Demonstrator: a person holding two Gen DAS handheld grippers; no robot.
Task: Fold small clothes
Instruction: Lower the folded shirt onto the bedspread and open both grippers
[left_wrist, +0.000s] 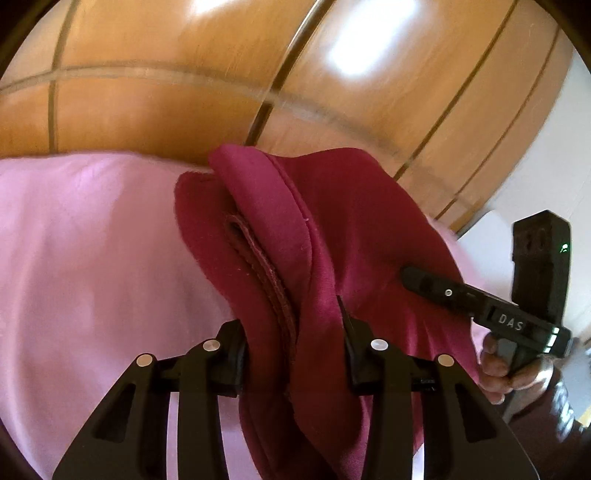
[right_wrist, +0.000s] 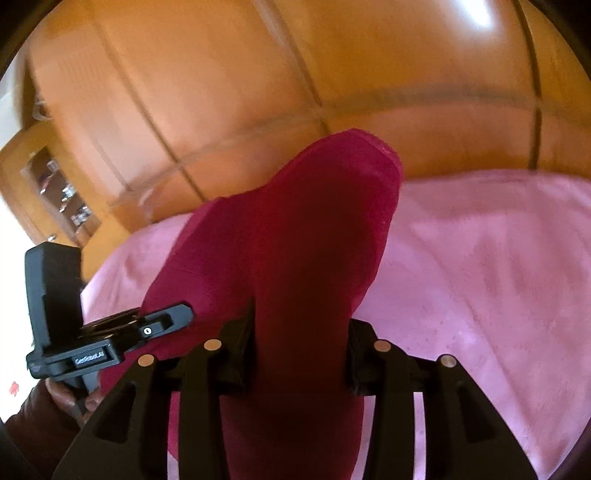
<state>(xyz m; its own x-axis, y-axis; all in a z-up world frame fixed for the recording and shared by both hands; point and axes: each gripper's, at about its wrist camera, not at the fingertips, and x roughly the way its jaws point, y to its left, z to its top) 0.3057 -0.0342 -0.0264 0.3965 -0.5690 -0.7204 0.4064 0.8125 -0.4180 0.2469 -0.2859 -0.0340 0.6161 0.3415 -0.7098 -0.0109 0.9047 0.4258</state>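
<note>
A dark magenta small garment (left_wrist: 303, 236) is bunched and held up above a pink blanket (left_wrist: 92, 258). My left gripper (left_wrist: 295, 332) is shut on a thick fold of it, seams and hem showing between the jaws. My right gripper (right_wrist: 299, 332) is shut on another part of the same garment (right_wrist: 295, 236), which drapes over its jaws. In the left wrist view the right gripper (left_wrist: 424, 282) reaches into the cloth from the right. In the right wrist view the left gripper (right_wrist: 166, 321) reaches in from the left.
The pink blanket (right_wrist: 480, 277) covers the surface below. Behind it stands a wooden panelled wardrobe (left_wrist: 184, 103). A shelf niche with small items (right_wrist: 59, 188) is at the far left of the right wrist view. A hand (left_wrist: 517, 373) holds the right gripper.
</note>
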